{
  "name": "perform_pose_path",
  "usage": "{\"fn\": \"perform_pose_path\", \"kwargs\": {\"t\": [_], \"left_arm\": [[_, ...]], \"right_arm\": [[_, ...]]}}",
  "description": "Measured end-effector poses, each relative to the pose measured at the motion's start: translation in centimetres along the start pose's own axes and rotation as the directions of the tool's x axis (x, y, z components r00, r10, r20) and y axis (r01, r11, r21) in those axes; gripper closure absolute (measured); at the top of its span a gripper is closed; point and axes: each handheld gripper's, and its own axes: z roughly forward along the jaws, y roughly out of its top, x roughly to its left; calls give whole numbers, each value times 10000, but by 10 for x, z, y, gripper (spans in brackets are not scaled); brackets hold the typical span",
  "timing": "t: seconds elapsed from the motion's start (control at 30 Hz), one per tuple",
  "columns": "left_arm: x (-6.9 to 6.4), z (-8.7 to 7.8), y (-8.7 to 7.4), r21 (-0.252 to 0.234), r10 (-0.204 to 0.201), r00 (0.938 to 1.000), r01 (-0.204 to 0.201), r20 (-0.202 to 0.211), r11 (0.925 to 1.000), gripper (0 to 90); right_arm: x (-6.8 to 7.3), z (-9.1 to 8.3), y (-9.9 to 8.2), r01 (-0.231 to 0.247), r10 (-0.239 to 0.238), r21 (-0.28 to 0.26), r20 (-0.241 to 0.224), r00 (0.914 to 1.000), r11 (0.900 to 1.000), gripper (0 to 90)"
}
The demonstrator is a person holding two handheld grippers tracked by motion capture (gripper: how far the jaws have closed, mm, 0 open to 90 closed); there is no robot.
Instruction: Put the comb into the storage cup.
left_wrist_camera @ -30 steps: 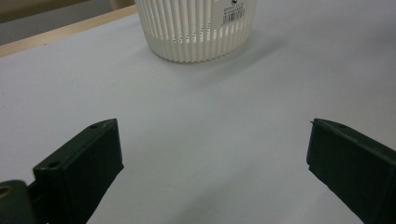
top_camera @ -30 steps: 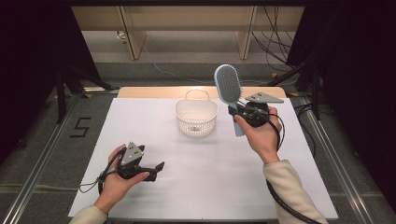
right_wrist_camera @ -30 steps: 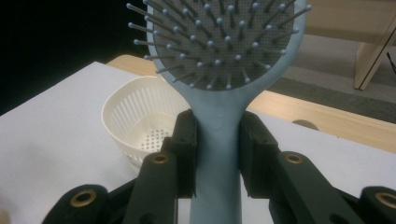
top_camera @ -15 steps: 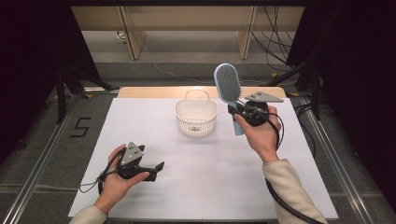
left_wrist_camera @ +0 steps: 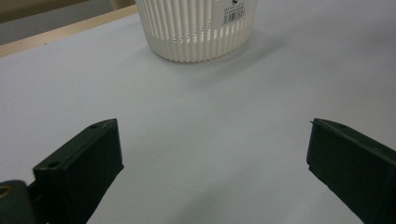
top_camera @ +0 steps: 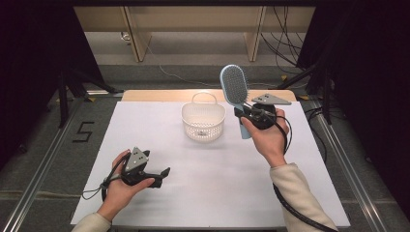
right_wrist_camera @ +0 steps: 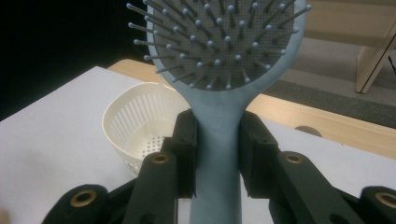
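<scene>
High view. The right tongs (top_camera: 246,116), held in the person's right hand (top_camera: 267,137) above the far right part of the white counter (top_camera: 217,188), are clamped on the handle of a pale blue hairbrush (top_camera: 235,92). The brush stands nearly upright, its oval bristled head uppermost and facing the camera, its handle end pointing down past the hand. A white slatted basket (top_camera: 203,122) with a hoop handle stands on the counter just to the left of the brush, apart from it. The left tongs (top_camera: 162,174), in the left hand (top_camera: 123,181), rest low at the near left of the counter, well apart from basket and brush, and carry nothing.

Left gripper view. The left tongs (left_wrist_camera: 210,163) are spread wide, the two black jaws standing at either edge with bare counter (left_wrist_camera: 210,121) between them. The lower wall of the basket (left_wrist_camera: 198,28), bearing a barcode label, stands farther off, ahead of the jaws.

Right gripper view. The right tongs (right_wrist_camera: 217,154) grip the neck of the hairbrush (right_wrist_camera: 219,70), one jaw pressing on each side just below the bristled head. The basket (right_wrist_camera: 140,126) lies beyond and to the left, lower than the brush, its perforated floor visible; the counter (right_wrist_camera: 51,154) extends beneath it.
</scene>
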Motion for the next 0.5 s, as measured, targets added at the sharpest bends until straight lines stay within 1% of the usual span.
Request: {"fn": "perform_pose_path", "kwargs": {"t": [0.5], "left_arm": [[0,0,0,-19,0,10000,0,14,10000,28]], "right_arm": [[2,6,2,35,-36,-51,-17,10000,10000,706]]}}
